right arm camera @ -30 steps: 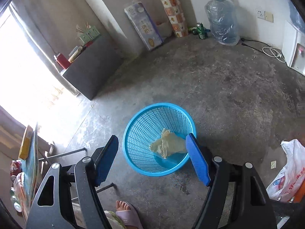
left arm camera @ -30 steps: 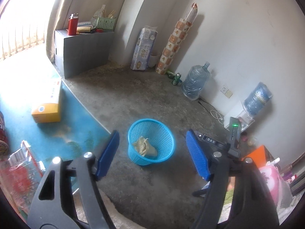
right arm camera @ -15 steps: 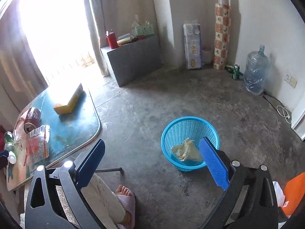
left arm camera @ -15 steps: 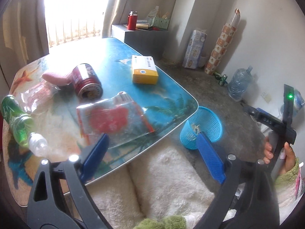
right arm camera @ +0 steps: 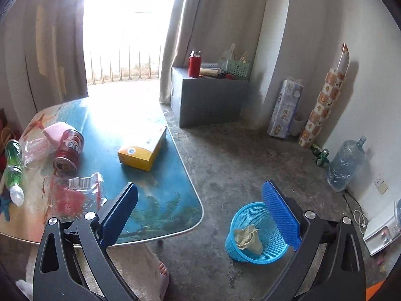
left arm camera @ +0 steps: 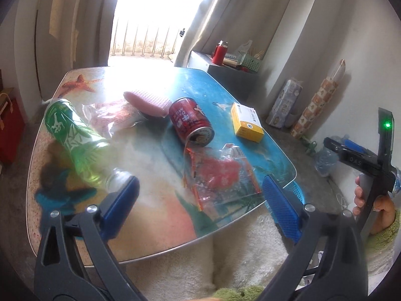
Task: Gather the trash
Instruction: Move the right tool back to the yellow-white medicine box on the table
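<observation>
Both sets of fingers spread wide and empty, left gripper (left arm camera: 199,202) poised above wrapper (left arm camera: 221,175) on surface (left arm camera: 155,213), blue basket (right arm camera: 253,233) floor-level for drops.

Red can (left arm camera: 191,121); green bottle (left arm camera: 75,138); yellow box (left arm camera: 246,121); blue basket (right arm camera: 255,233); beach-print table (left arm camera: 160,215).

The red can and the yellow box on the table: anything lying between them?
Nothing: bare blue tabletop separates the red can from the yellow box, clearest in the right wrist view.
</observation>
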`<state>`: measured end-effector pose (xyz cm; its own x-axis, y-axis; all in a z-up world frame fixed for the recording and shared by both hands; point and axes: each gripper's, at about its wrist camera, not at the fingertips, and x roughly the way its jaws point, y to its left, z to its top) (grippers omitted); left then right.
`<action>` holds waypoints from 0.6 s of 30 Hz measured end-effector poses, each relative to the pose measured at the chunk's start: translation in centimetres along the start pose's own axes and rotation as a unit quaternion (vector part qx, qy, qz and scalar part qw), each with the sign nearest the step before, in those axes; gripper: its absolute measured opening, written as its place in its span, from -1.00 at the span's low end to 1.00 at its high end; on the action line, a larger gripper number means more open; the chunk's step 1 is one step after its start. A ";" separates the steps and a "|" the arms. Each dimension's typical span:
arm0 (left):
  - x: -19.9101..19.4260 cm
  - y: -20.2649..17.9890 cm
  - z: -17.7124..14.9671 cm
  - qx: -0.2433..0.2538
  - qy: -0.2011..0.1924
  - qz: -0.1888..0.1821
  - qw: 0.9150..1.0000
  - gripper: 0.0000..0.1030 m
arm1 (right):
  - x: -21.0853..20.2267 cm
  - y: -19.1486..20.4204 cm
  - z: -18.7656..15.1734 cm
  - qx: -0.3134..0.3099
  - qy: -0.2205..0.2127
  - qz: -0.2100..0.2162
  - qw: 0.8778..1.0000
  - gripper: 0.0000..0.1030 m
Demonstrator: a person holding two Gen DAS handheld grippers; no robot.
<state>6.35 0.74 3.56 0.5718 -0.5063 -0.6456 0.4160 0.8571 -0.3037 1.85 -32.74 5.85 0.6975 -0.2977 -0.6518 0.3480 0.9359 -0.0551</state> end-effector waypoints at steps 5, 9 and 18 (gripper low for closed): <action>-1.0 2.8 -0.7 -0.029 -0.016 -0.020 0.999 0.83 | 3.7 1.7 1.8 0.037 0.031 0.065 0.997 0.87; -1.6 4.8 -1.4 -0.043 -0.021 -0.022 0.999 0.83 | 8.0 2.5 3.4 0.072 0.082 0.095 0.989 0.87; -1.9 8.6 -1.6 -0.062 -0.034 0.016 0.997 0.83 | 18.3 4.3 6.8 0.095 0.171 0.088 0.977 0.87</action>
<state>7.68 9.21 1.11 0.6327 -0.4795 -0.6081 0.3076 0.8763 -0.3709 20.40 -35.50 -1.15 0.5178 -0.0250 -0.8552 0.3749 0.9051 0.2006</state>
